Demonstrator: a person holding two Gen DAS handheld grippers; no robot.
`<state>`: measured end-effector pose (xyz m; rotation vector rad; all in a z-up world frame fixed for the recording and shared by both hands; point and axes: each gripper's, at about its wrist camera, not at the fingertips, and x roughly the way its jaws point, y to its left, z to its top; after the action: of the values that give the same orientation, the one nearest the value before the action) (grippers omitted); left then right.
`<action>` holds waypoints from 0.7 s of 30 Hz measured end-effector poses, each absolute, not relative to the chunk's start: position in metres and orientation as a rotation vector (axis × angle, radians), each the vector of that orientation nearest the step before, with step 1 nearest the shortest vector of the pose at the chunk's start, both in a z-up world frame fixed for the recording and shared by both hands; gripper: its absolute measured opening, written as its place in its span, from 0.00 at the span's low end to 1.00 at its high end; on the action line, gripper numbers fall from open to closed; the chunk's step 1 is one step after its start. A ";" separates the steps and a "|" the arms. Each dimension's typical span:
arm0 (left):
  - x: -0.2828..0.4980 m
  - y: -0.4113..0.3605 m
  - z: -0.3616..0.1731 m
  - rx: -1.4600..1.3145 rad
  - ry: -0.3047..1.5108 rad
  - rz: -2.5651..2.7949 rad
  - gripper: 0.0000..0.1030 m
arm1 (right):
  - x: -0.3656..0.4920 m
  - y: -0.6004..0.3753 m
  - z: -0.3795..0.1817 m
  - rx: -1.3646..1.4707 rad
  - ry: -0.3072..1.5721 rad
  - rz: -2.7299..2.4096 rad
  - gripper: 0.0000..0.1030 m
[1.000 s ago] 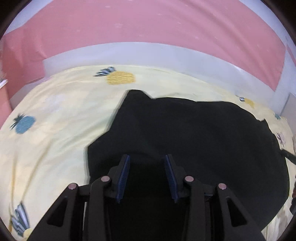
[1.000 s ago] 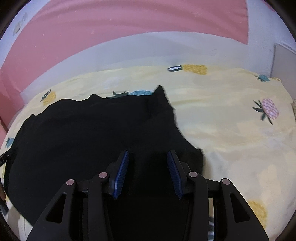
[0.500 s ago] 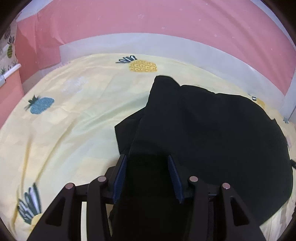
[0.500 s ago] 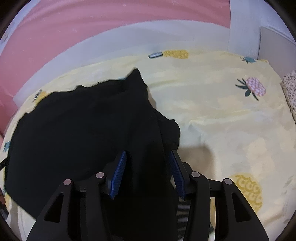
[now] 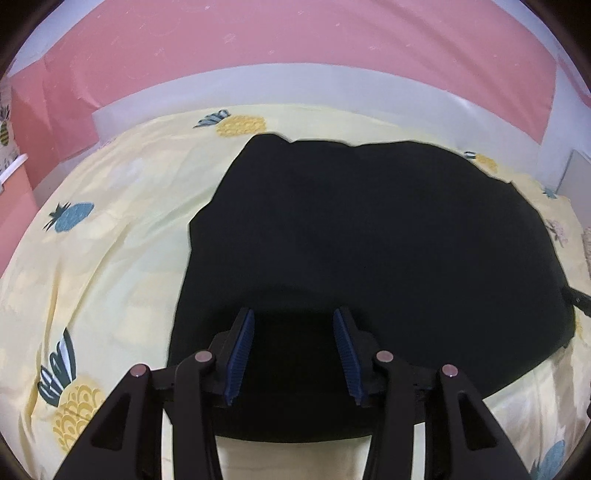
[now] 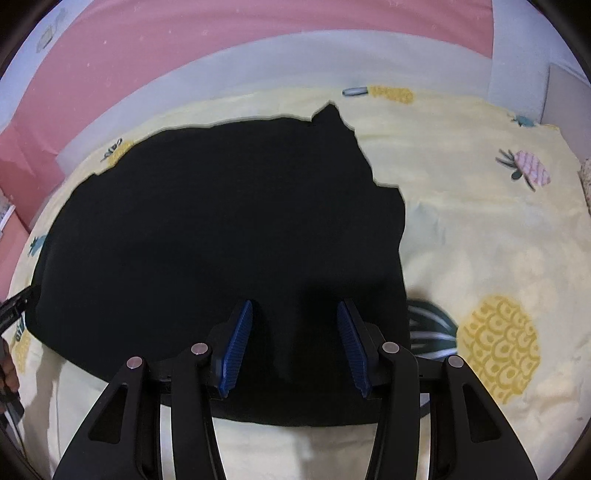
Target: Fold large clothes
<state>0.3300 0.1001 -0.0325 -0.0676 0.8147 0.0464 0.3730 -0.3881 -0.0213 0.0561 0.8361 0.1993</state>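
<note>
A large black garment (image 5: 369,240) lies flat on a yellow pineapple-print bed sheet (image 5: 110,258); it also shows in the right wrist view (image 6: 221,229). My left gripper (image 5: 293,354) is open, its blue pads over the garment's near left part, nothing between them. My right gripper (image 6: 293,350) is open over the garment's near right part, close to its right edge, holding nothing. The tip of the right gripper shows at the right edge of the left wrist view (image 5: 576,301), and the left gripper's tip at the left edge of the right wrist view (image 6: 14,306).
The sheet (image 6: 498,240) extends beyond the garment on both sides. A white headboard band (image 5: 295,85) and a pink wall (image 5: 295,33) run behind the bed. A white panel (image 6: 565,96) stands at the far right.
Both grippers drew back toward the near edge, and the garment's lifted side folds now lie flat. The jaws stand open with no cloth between the pads.
</note>
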 end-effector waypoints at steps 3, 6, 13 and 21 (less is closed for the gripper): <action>0.335 0.087 -0.026 -0.043 0.795 0.030 0.45 | 0.377 -0.383 -0.009 0.051 0.796 0.223 0.47; 0.349 0.073 -0.019 -0.035 0.780 -0.001 0.45 | 0.389 -0.369 0.002 0.044 0.764 0.252 0.47; 0.387 0.050 -0.012 0.036 0.744 -0.032 0.45 | 0.437 -0.338 0.017 0.004 0.719 0.280 0.47; 0.424 0.075 -0.030 0.037 0.788 0.028 0.46 | 0.498 -0.359 -0.019 0.023 0.822 0.196 0.47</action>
<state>0.4236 0.0752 -0.0305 0.0367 0.7878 0.0275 0.4978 -0.3586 -0.0191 0.0228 0.8216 0.1956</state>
